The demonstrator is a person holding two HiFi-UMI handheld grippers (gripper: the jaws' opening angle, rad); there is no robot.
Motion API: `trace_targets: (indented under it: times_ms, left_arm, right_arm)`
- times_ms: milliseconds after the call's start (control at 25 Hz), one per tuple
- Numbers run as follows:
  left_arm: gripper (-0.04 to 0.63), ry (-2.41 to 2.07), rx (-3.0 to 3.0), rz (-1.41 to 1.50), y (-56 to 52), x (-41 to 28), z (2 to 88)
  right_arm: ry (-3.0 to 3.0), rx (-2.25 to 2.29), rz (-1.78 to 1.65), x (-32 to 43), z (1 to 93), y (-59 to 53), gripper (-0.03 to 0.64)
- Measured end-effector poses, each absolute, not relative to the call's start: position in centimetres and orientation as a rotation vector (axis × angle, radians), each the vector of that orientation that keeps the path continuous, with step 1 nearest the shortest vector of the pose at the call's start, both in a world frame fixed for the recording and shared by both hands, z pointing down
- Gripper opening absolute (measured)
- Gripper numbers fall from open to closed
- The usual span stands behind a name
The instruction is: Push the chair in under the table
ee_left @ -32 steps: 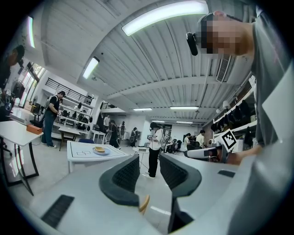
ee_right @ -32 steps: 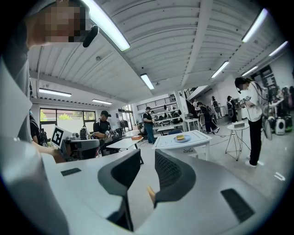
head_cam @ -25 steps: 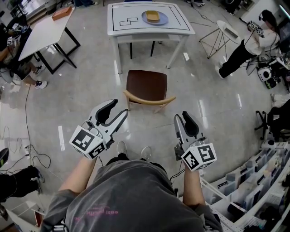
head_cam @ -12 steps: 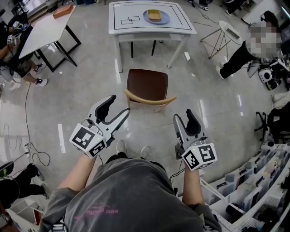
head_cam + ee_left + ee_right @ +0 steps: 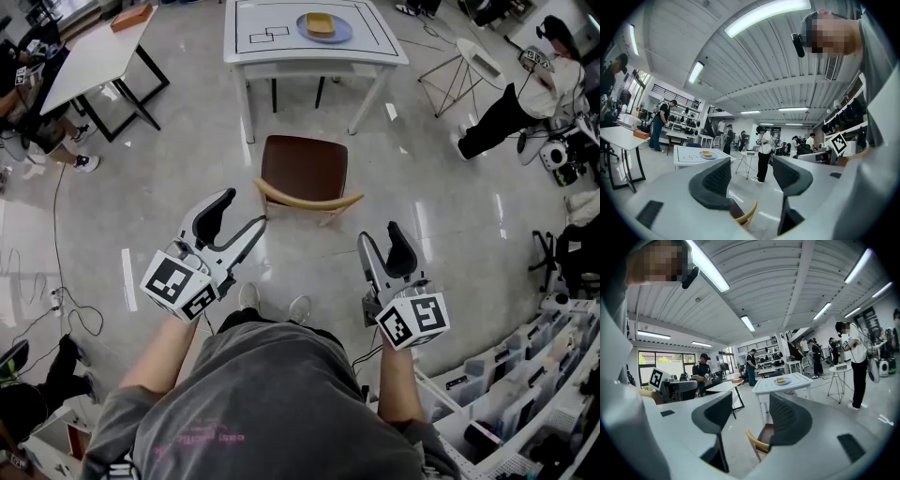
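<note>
I'm on the approach. My left claw and right claw are opening, both empty, short of the chair at twelve o'clock. The chair isn't yet under the surface. Next, I reckon: meet the backrest and push.

Both level, the left claw and right claw are opening, empty.

The chair has a smooth brown seat and pale wooden back; the floor is glossy.
</note>
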State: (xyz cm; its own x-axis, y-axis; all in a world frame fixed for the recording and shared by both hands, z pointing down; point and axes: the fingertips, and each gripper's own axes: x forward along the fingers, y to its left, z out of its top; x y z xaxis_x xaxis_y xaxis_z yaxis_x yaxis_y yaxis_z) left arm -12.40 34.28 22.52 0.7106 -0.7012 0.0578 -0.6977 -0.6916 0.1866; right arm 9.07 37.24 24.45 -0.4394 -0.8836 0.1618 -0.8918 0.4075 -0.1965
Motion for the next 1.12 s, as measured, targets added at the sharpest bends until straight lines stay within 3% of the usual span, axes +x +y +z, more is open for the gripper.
trace_targets:
  times_ms: [600, 1120]
  left_arm:
    - [0.273, -1.231, 2.696, -0.012, 37.9, -6.6, 23.0]
    - [0.273, -1.280, 2.673, -0.025, 36.9, -5.6, 23.3]
  right_arm:
    - [-2.704, 1.511, 0.365, 13.4, 24.7, 39.0, 0.230]
    - [-2.705, 1.492, 0.369, 15.2, 25.4, 37.9, 0.230]
